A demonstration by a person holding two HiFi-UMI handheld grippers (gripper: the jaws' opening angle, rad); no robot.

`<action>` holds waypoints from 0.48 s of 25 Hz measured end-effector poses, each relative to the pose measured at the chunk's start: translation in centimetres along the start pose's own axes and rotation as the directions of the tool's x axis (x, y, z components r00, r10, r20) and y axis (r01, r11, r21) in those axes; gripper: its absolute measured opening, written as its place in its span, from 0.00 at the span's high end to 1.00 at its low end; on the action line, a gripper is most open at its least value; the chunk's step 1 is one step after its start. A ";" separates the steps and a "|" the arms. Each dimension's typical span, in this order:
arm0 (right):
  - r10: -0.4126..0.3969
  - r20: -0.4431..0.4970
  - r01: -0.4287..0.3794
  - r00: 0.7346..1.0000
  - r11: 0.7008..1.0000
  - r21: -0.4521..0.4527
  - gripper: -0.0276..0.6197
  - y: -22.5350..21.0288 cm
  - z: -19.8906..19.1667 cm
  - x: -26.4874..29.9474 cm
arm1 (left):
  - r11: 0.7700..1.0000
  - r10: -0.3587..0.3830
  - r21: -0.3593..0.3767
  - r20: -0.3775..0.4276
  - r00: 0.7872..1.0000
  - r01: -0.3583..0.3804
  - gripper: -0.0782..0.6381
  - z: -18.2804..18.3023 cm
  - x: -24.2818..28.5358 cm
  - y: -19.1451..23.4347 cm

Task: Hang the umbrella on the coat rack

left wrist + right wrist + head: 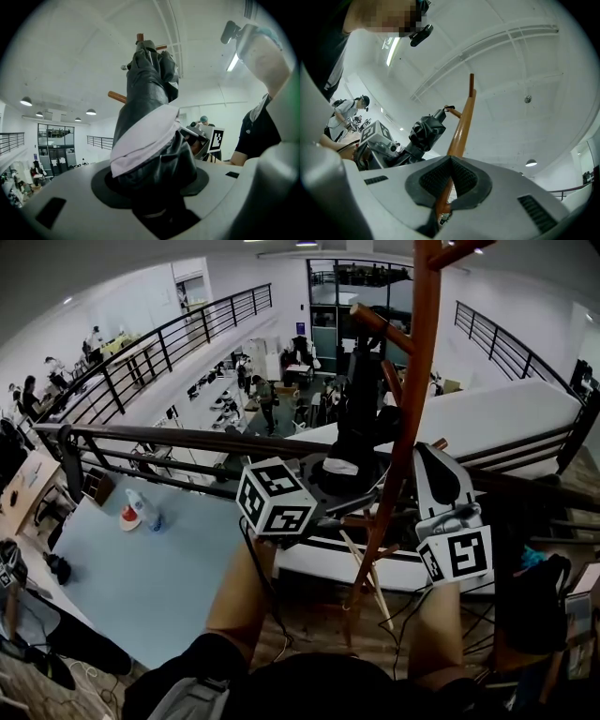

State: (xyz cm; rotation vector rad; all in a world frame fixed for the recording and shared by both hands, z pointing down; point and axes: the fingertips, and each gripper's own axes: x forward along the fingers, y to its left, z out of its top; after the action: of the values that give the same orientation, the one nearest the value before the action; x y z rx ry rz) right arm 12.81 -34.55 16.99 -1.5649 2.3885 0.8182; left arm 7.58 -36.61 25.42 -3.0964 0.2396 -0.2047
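The brown wooden coat rack pole point(419, 362) rises through the middle of the head view, with pegs point(375, 326) branching off near its top. My left gripper point(339, 470) is shut on a folded black umbrella point(362, 413) with a pale strap band point(143, 140), holding it upright just left of the pole. In the left gripper view the umbrella point(150, 108) fills the jaws of the left gripper point(154, 187); its upper end sits by a peg point(117, 97). My right gripper point(451, 165) is shut on the pole point(464, 119). From that side the umbrella point(425, 132) shows with its loop close to a peg point(457, 112).
A dark metal railing point(187, 442) runs behind the rack, over a lower floor with desks and people. A light blue table point(141, 568) with a bottle point(145, 510) stands at the left. A black bag point(530, 606) sits at the right. The rack's legs point(375, 587) spread at floor level.
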 end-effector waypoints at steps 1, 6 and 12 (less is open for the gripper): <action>-0.003 -0.002 0.003 1.000 1.000 -0.001 0.91 -0.3 0.0 -0.3 | 1.000 -0.003 -0.001 -0.002 1.000 0.003 0.56 -0.1 0.4 -0.2; -0.015 -0.006 0.015 1.000 1.000 -0.005 0.91 -0.7 0.2 -0.5 | 1.000 -0.013 -0.002 -0.005 1.000 0.013 0.56 0.0 0.8 -0.2; -0.023 -0.013 0.023 1.000 1.000 -0.003 0.91 -1.2 -0.5 -1.2 | 1.000 -0.028 -0.011 -0.020 0.999 0.027 0.56 -0.9 2.0 -0.4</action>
State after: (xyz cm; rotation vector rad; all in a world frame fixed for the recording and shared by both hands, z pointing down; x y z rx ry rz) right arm 14.41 -34.22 17.45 -1.6000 2.3750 0.8099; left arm 9.52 -36.51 26.58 -3.1112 0.1994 -0.2368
